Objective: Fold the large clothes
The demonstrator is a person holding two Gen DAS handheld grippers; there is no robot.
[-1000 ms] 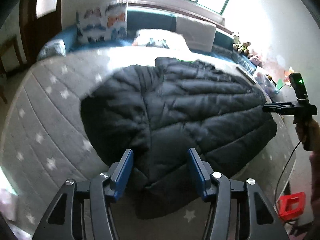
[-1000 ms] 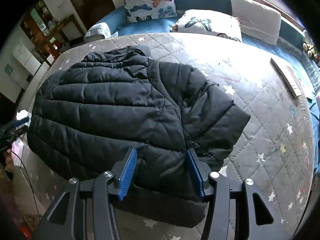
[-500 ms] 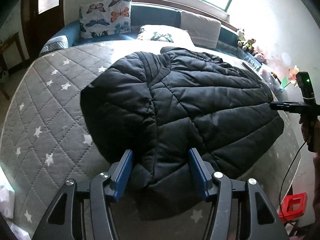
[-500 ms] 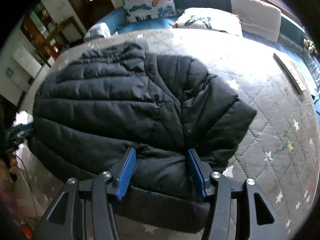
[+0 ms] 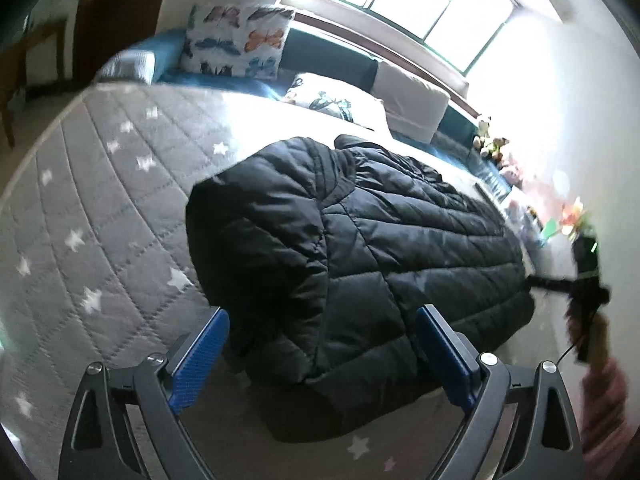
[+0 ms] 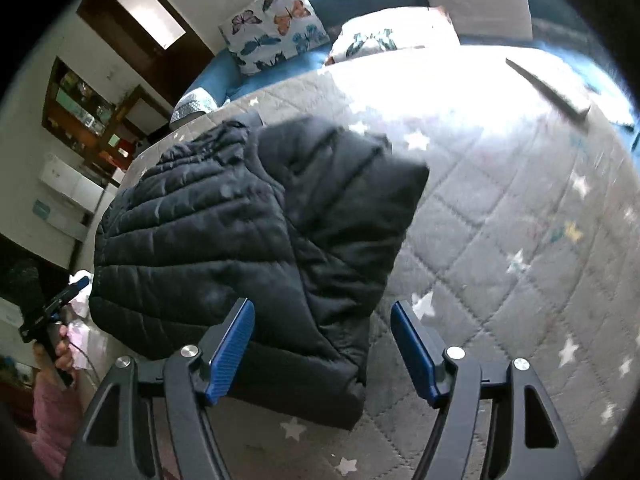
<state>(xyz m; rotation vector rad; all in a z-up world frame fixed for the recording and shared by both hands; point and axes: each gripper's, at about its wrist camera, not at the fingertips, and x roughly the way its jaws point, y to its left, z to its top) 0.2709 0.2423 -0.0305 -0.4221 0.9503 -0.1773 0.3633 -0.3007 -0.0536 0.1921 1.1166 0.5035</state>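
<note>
A black quilted puffer jacket (image 5: 360,248) lies spread on a grey star-patterned mattress (image 5: 100,208), one side folded over the top. My left gripper (image 5: 320,344) hangs over the jacket's near edge. Its jaws are opening wide, and the blue pads (image 5: 200,348) stand clear of the fabric on both sides. In the right wrist view the jacket (image 6: 248,240) fills the left half. My right gripper (image 6: 324,344) is also opening. The hem lies below and between its pads (image 6: 412,344), which do not press on it.
Butterfly pillows (image 5: 236,40) and a white cushion (image 5: 412,100) line the far side under a bright window. Soft toys (image 5: 492,144) sit along the right wall. A flat dark object (image 6: 548,92) lies on the far mattress. A hand in a pink sleeve (image 6: 52,412) holds the other gripper's handle.
Both pairs of jaws have spread apart from the jacket's near hem, which they closely flanked before. Both views have rolled, and the right gripper has shifted across the bed.
</note>
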